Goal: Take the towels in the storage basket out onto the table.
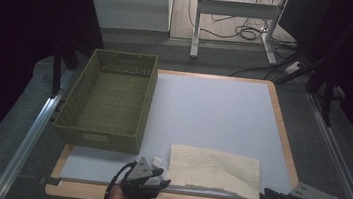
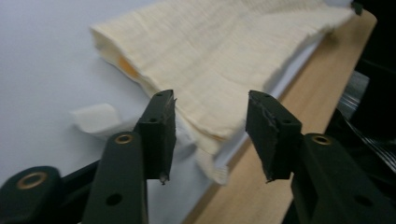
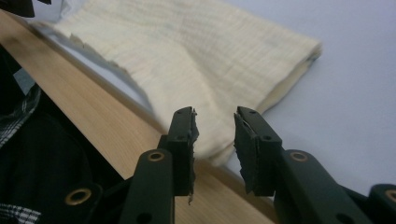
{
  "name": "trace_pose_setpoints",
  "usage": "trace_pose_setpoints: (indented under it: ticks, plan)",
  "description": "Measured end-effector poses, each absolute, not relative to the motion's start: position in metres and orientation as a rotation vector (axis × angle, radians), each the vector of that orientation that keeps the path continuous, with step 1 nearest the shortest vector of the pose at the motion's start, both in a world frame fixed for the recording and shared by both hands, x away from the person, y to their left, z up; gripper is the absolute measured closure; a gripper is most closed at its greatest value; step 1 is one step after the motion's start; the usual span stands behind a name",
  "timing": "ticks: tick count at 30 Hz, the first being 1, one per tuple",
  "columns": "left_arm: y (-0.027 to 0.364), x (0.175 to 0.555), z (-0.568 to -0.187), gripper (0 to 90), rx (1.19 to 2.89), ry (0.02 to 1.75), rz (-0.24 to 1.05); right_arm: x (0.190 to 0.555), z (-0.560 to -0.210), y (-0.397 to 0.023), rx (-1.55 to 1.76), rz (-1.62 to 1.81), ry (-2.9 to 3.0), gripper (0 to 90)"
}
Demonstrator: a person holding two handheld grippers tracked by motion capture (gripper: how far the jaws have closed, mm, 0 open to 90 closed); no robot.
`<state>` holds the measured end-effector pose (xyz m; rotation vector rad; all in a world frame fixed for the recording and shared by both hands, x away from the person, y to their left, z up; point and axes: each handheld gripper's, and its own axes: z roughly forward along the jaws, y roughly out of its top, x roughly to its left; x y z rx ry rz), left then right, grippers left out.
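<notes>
Ahead of the left gripper [image 2: 210, 135], far corner of the folded cloth [image 2: 219, 60] cut off by the top edge; orange patch inside its fold too blurred to identify. Beside the left jaw, small white scrap [image 2: 95, 119] blurred, nature unclear. Bodies of both grippers cut off below.

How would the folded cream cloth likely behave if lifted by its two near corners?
The cloth would probably sag in the middle: it looks thin and soft, with frayed edges. Its folded layers, visible at the corner, may well fall open. It seems light, and its ribbed weave should give the pads some grip.
</notes>
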<state>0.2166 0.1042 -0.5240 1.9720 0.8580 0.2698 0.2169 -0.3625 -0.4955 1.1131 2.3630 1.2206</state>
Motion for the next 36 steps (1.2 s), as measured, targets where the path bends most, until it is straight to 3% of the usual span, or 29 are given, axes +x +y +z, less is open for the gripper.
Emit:
trace_pose_setpoints:
  ticks: [7, 11, 16, 25, 28, 30, 33, 36]
  plan:
    - [0.087, 0.246, -0.515, 47.2, 1.996, 0.876, 0.326, 0.233, -0.487, -0.362, 1.114, 1.207, 2.324, 66.1]
    - [0.068, 0.269, -0.512, 47.3, 2.008, 0.876, 0.344, 0.258, -0.489, -0.356, 1.121, 1.208, 2.298, 66.2]
    - [0.055, 0.298, -0.508, 51.4, 2.019, 0.943, 0.461, 0.295, -0.492, -0.342, 1.113, 1.120, 2.280, 66.2]
    - [0.054, 0.325, -0.536, 53.3, 2.090, 1.092, 0.507, 0.324, -0.516, -0.343, 1.151, 1.034, 2.295, 65.3]
    - [0.056, 0.326, -0.541, 54.5, 2.070, 1.094, 0.481, 0.321, -0.523, -0.342, 1.140, 1.042, 2.312, 73.3]
    - [0.056, 0.326, -0.541, 65.6, 2.070, 1.069, 0.440, 0.321, -0.523, -0.342, 1.147, 1.064, 2.330, 85.0]
    - [0.054, 0.324, -0.540, 81.2, 2.088, 1.032, 0.412, 0.321, -0.519, -0.336, 1.123, 1.012, 2.342, 87.4]
    - [0.054, 0.325, -0.536, 85.3, 2.063, 1.011, 0.416, 0.327, -0.511, -0.335, 1.108, 0.986, 2.311, 87.6]
